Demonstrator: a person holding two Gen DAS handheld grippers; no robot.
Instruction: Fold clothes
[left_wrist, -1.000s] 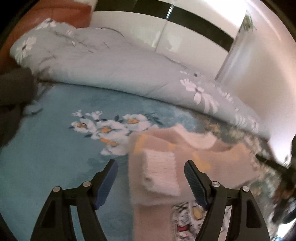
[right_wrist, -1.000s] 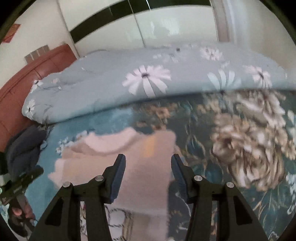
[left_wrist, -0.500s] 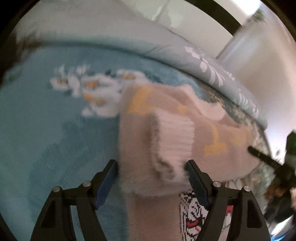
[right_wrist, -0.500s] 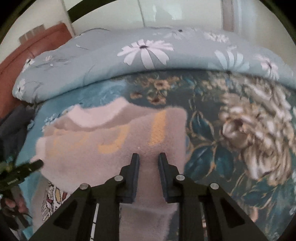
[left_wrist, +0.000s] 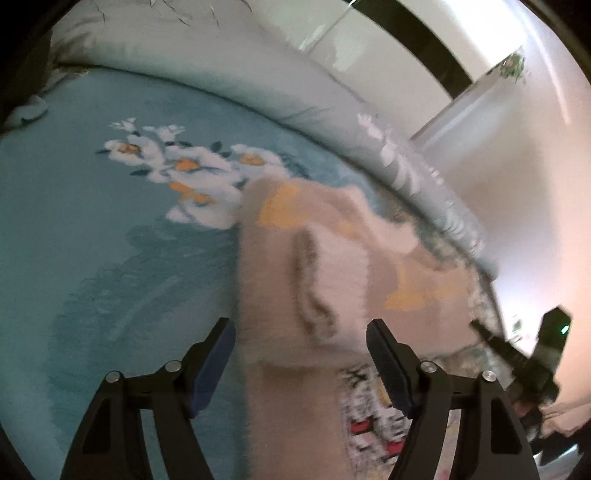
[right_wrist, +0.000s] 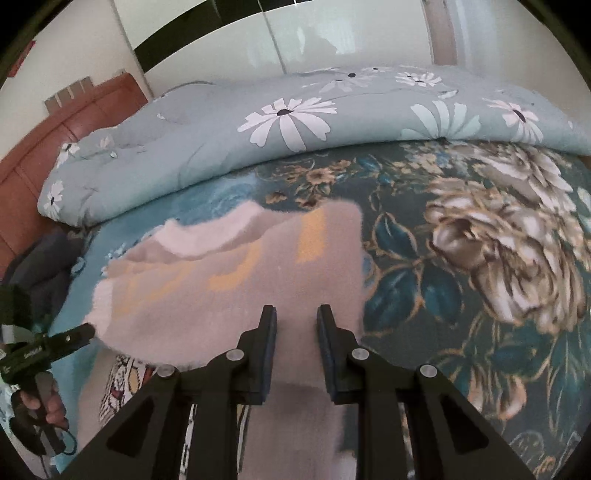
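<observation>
A fuzzy pink sweater (left_wrist: 325, 258) with orange marks and a cartoon print lies on the floral bed blanket (left_wrist: 92, 240). A ribbed cuff (left_wrist: 332, 288) is folded over its left side. My left gripper (left_wrist: 301, 354) is open, its jaws wide on either side of the folded sleeve, just above it. In the right wrist view the sweater (right_wrist: 229, 280) lies spread out and my right gripper (right_wrist: 295, 332) hovers over its right part with jaws partly closed, a narrow gap between them and no fabric visibly pinched.
A rolled grey-blue daisy quilt (right_wrist: 295, 122) lies along the far side of the bed. A brown headboard (right_wrist: 55, 125) is at left, with dark clothes (right_wrist: 40, 258) below it. White wardrobe doors (right_wrist: 332, 33) stand behind. The floral blanket (right_wrist: 480, 240) extends to the right.
My left gripper moved forward and down over the folded sleeve, still open. My right gripper narrowed from wide open to a small gap and moved forward over the sweater.
</observation>
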